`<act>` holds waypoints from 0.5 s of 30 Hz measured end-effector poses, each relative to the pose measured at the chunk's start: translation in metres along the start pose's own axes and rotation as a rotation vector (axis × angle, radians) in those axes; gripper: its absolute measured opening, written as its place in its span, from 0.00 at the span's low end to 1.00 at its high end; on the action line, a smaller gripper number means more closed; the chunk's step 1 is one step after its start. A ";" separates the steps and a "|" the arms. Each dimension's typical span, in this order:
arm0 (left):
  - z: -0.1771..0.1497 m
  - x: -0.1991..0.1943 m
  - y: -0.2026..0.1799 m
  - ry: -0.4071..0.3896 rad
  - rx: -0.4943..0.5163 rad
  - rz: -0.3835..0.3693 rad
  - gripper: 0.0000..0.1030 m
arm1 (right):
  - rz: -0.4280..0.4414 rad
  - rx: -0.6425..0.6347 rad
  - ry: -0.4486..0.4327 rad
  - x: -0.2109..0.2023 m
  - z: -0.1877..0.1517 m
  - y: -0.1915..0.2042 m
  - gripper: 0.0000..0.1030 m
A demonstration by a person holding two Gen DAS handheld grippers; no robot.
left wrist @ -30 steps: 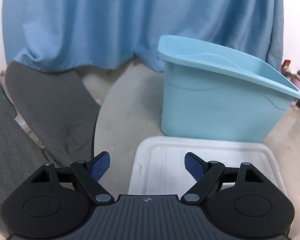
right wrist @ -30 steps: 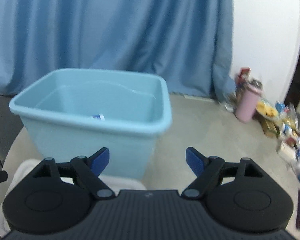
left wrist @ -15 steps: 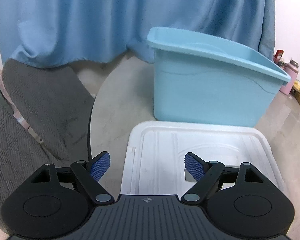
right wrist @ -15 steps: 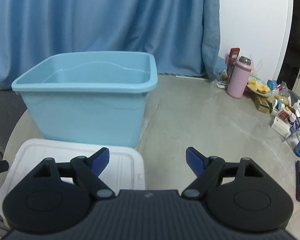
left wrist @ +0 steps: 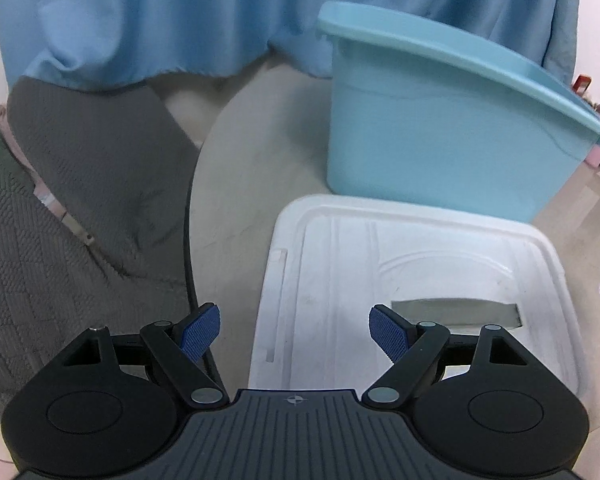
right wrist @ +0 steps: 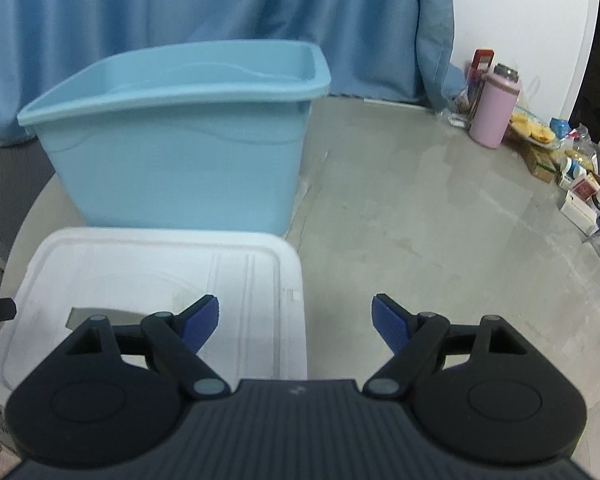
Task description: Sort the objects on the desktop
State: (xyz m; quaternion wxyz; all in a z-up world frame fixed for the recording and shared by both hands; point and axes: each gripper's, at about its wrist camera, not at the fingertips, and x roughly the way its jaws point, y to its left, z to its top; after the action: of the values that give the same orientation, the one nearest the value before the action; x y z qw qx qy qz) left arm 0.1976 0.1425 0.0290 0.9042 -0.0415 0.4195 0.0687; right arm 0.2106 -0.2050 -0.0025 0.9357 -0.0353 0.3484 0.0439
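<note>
Soft even light — fisheye-warped edges, slight blur.

Nothing here can be read. The boxes and bottles (right wrist: pixel 580 184) at the right edge of the right wrist view carry labels, but they are too small and blurred to make out.

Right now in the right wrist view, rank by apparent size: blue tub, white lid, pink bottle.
1. blue tub and white lid: look about alike; the lid lies nearer the camera, so I will not rank them.
2. pink bottle: clearly smallest, though farthest away.
</note>
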 end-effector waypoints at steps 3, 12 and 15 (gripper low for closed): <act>0.002 0.005 0.000 0.027 0.010 0.007 0.81 | 0.004 -0.003 0.024 0.008 0.000 0.002 0.81; 0.014 0.022 0.001 0.128 0.035 0.018 0.81 | 0.055 -0.012 0.100 0.031 0.002 0.008 0.81; 0.018 0.026 0.001 0.150 0.029 0.016 0.81 | 0.063 -0.017 0.123 0.038 0.003 0.010 0.81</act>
State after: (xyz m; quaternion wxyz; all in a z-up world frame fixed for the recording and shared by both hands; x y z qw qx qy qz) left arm 0.2276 0.1482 0.0205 0.8701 -0.0300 0.4874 0.0664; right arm 0.2398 -0.1929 -0.0251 0.9102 -0.0348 0.4060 0.0740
